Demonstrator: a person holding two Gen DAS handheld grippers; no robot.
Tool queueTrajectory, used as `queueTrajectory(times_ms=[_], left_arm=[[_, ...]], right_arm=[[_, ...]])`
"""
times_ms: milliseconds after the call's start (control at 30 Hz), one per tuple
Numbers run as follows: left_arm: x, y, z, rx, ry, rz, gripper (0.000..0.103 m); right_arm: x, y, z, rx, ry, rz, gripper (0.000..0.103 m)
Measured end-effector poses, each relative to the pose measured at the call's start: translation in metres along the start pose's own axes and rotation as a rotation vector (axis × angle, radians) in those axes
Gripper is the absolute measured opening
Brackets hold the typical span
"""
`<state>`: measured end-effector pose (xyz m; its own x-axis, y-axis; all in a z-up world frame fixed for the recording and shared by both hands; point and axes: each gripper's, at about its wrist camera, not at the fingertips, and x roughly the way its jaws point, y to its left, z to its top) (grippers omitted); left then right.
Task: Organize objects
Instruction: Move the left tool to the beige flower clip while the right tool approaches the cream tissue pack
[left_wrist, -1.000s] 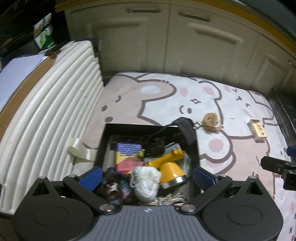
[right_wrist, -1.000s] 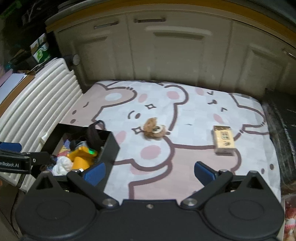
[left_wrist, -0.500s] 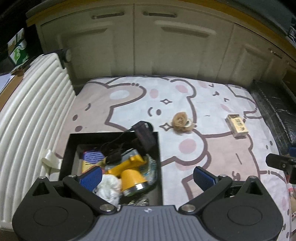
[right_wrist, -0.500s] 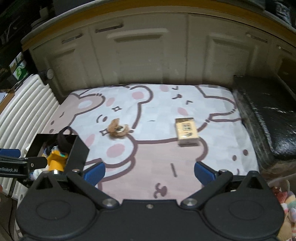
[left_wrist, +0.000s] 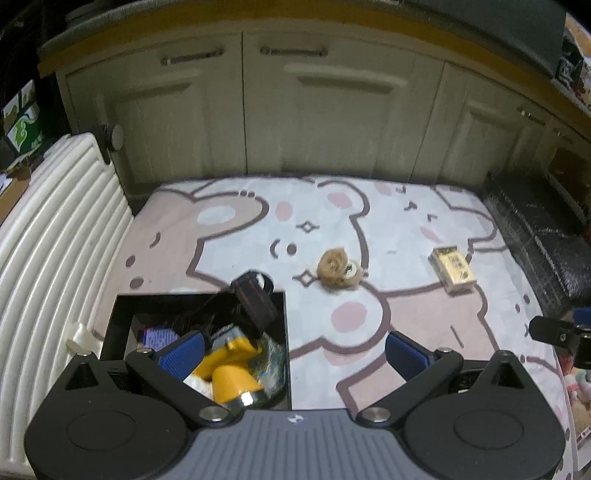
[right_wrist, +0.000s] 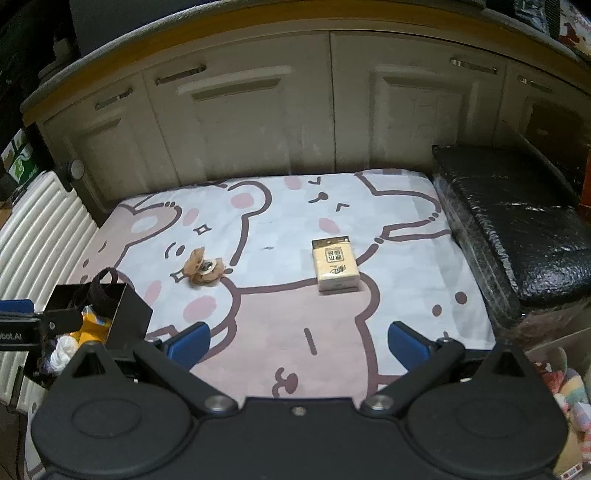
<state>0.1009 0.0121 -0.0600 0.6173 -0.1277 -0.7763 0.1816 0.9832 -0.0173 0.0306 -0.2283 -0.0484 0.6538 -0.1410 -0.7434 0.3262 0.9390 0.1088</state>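
Here, both grippers hover above a bear-print mat (right_wrist: 332, 302). The left gripper (left_wrist: 293, 350) has its jaws spread wide and holds nothing; its left finger overlaps a black box (left_wrist: 122, 314) crowded with a yellow tool (left_wrist: 231, 373), a black strap (left_wrist: 253, 299), a white bundle (left_wrist: 197, 384) and a blue-covered booklet (left_wrist: 157, 336). The right gripper (right_wrist: 297, 341) is likewise wide open and empty. On the mat, well apart from the box, lie a brown hair tie (right_wrist: 203, 267) and, farther right, a tissue pack (right_wrist: 335, 267). Nothing lies between the right gripper and either item. A white ribbed case (left_wrist: 48, 258) borders the mat on the left, cabinet doors (right_wrist: 258, 122) stand behind, and a black cushion (right_wrist: 517, 229) flanks the right edge.
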Motion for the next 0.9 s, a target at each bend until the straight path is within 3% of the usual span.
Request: queueTrajectory(times_ms=[367, 767, 900], left_arm=[[0.018, -0.021, 0.01, 0.075, -0.077, -0.07, 0.083], [0.069, -0.058, 0.013, 0.312, -0.135, -0.131, 0.077], [0.092, -0.063, 0.017, 0.345, -0.137, -0.139, 0.077]], right_arm=[[0.017, -0.021, 0.005, 0.077, -0.073, 0.004, 0.103], [0.07, -0.042, 0.01, 0.111, -0.131, -0.054, 0.103], [0.091, -0.044, 0.011, 0.071, -0.126, -0.067, 0.103]])
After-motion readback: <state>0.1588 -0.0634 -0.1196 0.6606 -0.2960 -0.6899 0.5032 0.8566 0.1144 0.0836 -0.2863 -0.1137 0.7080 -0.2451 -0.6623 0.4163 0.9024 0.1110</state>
